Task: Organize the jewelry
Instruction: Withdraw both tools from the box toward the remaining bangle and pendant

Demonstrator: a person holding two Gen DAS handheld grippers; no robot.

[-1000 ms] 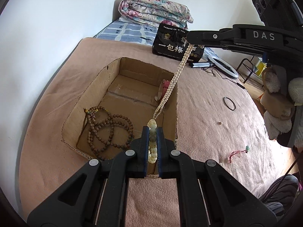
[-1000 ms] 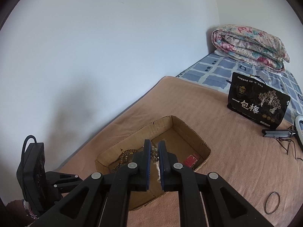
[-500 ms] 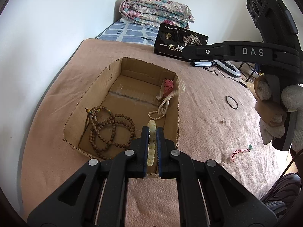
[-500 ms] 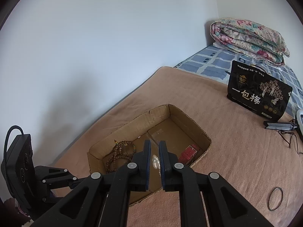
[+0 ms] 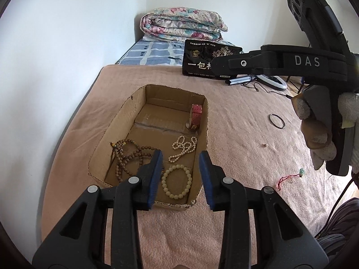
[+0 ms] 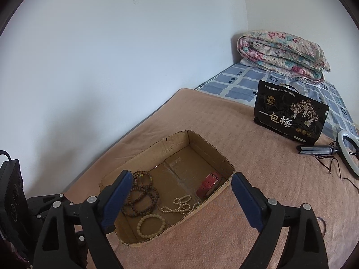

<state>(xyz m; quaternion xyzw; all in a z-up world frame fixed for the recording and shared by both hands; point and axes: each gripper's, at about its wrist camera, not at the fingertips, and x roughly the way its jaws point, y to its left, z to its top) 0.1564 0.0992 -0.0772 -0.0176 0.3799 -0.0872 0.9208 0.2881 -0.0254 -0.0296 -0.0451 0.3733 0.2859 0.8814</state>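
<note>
An open cardboard box (image 5: pixel 208 121) (image 6: pixel 226 163) sits on the pink blanket. Inside lie a pale bead bracelet (image 5: pixel 177 181) (image 6: pixel 150 224), a pearl necklace (image 5: pixel 183 146) (image 6: pixel 180 204), brown wooden beads (image 5: pixel 129 157) (image 6: pixel 140 196) and a red watch (image 5: pixel 195 116) (image 6: pixel 208 185). My left gripper (image 5: pixel 181 158) hangs over the box's near end, its jaws opening with nothing pressed between them; the bracelet rests on the box floor below. My right gripper (image 6: pixel 179 182) hovers above the box, jaws opening wide and empty.
On the blanket to the right of the box lie a dark ring (image 5: pixel 277 120), a small bead (image 5: pixel 265 145) and a red cord with a green charm (image 5: pixel 291 177). A black pouch (image 6: pixel 289 117), a ring light (image 6: pixel 347 148) and a folded quilt (image 6: pixel 282 56) are farther back.
Both grippers opened. The right let the pearl necklace drop into the box, and the left released the pale bracelet, which now lies flat on the box floor.
</note>
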